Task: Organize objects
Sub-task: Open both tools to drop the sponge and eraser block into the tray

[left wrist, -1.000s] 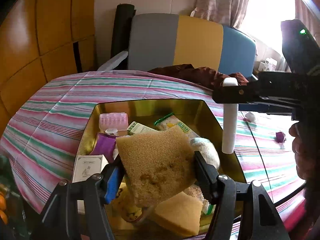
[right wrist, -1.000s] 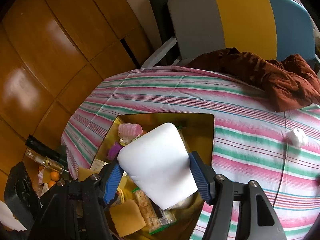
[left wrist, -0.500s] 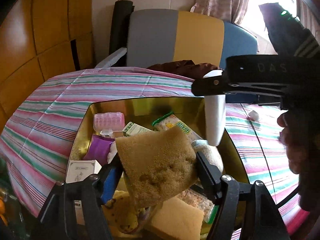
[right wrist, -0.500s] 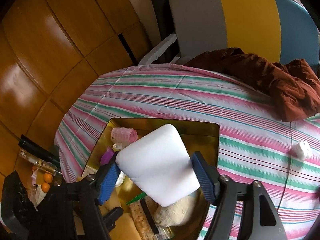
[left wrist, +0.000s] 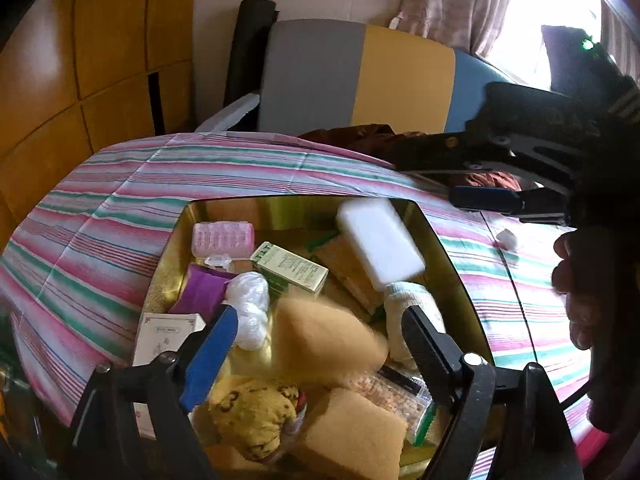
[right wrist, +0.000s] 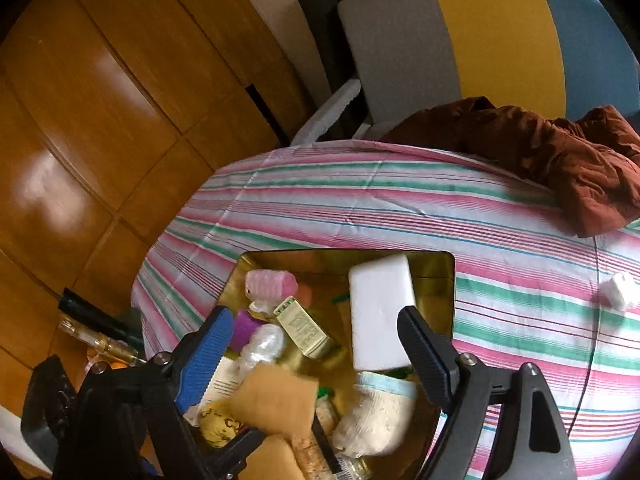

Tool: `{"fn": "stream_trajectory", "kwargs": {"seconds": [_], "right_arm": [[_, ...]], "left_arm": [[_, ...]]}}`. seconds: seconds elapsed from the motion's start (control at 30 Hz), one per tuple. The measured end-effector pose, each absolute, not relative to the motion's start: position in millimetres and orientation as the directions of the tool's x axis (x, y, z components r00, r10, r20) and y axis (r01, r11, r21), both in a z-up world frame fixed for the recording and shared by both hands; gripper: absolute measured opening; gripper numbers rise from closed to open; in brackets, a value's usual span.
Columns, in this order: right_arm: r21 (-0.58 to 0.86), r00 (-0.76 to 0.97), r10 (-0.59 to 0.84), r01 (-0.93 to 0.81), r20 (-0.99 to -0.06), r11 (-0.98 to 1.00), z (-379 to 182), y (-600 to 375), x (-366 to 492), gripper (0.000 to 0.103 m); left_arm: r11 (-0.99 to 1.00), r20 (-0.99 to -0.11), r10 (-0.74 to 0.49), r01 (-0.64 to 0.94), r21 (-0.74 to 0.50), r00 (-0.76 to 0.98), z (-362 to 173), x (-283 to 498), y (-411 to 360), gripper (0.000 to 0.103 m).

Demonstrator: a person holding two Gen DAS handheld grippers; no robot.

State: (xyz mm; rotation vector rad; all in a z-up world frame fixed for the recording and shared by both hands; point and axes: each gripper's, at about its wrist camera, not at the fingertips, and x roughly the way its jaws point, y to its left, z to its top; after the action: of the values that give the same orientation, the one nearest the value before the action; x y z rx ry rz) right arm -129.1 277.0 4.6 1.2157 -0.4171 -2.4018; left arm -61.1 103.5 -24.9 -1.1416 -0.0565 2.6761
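Observation:
A gold tin box (left wrist: 452, 264) on the striped table holds several small items. My left gripper (left wrist: 316, 344) is open above it; the tan sponge (left wrist: 328, 344) is blurred, dropping free between the jaws. My right gripper (right wrist: 316, 344) is open too; the white foam block (right wrist: 380, 308) lies loose in the box (right wrist: 440, 280), also seen in the left wrist view (left wrist: 380, 244). The tan sponge shows in the right wrist view (right wrist: 276, 400). The right gripper's arm crosses the upper right of the left wrist view (left wrist: 500, 196).
In the box are a pink roller (left wrist: 224, 234), a green carton (left wrist: 290, 268), a purple pouch (left wrist: 200, 292), a white sock (left wrist: 412, 312) and a yellow pouch (left wrist: 256, 412). A brown cloth (right wrist: 560, 160) and a small white wad (right wrist: 620, 290) lie on the table. A chair (right wrist: 480, 40) stands behind.
Both grippers have opened. The tan sponge has left the left jaws and is falling into the box. The white foam block has dropped from the right jaws into the box.

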Motion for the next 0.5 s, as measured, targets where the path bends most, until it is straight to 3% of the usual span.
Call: {"fn": "stream_trajectory", "kwargs": {"seconds": [0.5], "right_arm": [[0.393,-0.535,-0.416,0.163,-0.735,-0.905,-12,294,-82,0.086]], "left_arm": [[-0.979,-0.705,0.201,-0.107,-0.176,-0.680,-28,-37,59,0.090]]}}
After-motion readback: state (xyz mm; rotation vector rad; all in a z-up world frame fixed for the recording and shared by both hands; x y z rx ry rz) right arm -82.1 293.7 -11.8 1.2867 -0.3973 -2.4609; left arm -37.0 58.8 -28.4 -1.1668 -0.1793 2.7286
